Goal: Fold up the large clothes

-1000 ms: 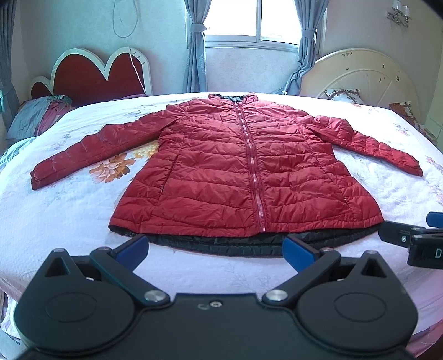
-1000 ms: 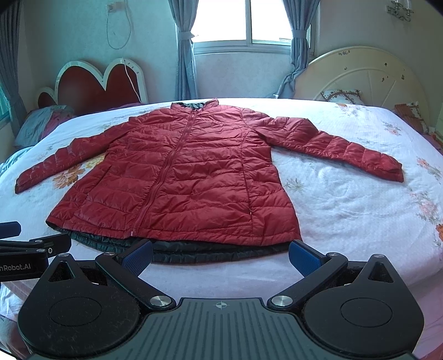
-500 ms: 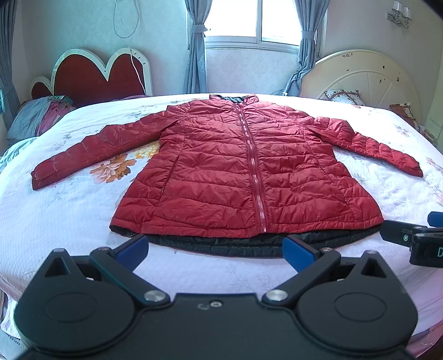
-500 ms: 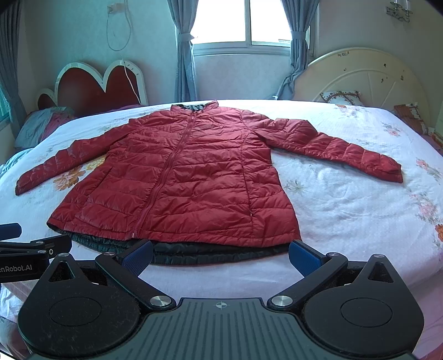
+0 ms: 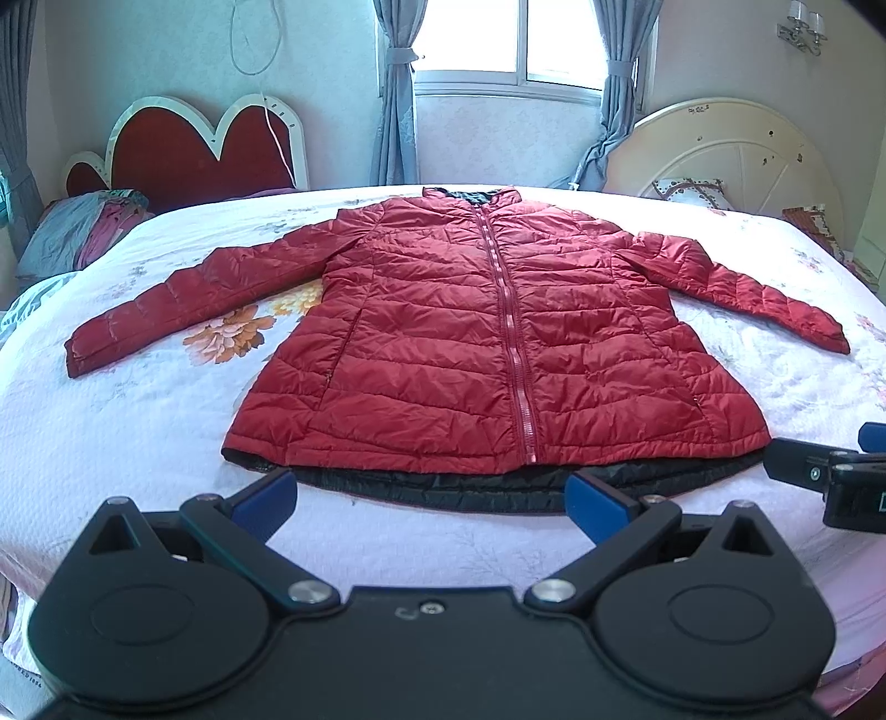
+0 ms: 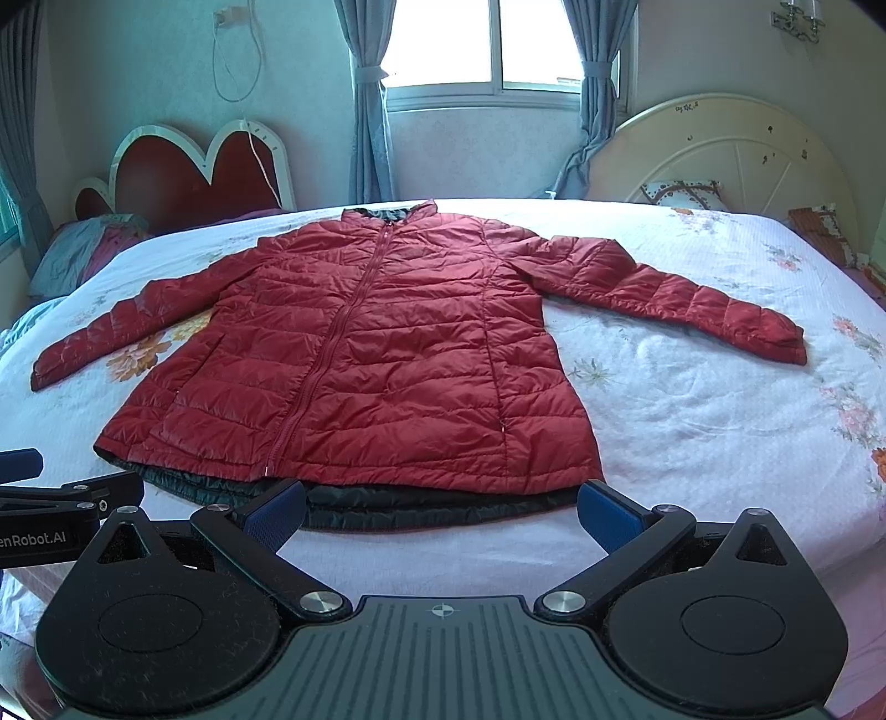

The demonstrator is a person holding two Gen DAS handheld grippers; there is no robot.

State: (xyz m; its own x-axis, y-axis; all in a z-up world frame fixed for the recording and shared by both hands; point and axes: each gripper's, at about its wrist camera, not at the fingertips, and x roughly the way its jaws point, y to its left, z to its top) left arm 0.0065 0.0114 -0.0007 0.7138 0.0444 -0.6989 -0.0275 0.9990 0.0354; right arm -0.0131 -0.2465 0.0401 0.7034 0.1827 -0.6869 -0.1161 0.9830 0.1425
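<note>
A red quilted puffer jacket lies flat on the bed, zipped, front up, both sleeves spread out to the sides, dark lining showing along the hem. It also shows in the right wrist view. My left gripper is open and empty just in front of the hem, near its middle. My right gripper is open and empty in front of the hem's right part. Each gripper shows at the edge of the other's view: the right one, the left one.
The bed has a white floral sheet. A red heart-shaped headboard and a pile of bedding stand at the back left. A cream round headboard and a window are behind.
Both grippers have crept very slightly closer to the jacket's hem. The jacket has not moved and both grippers stay open.
</note>
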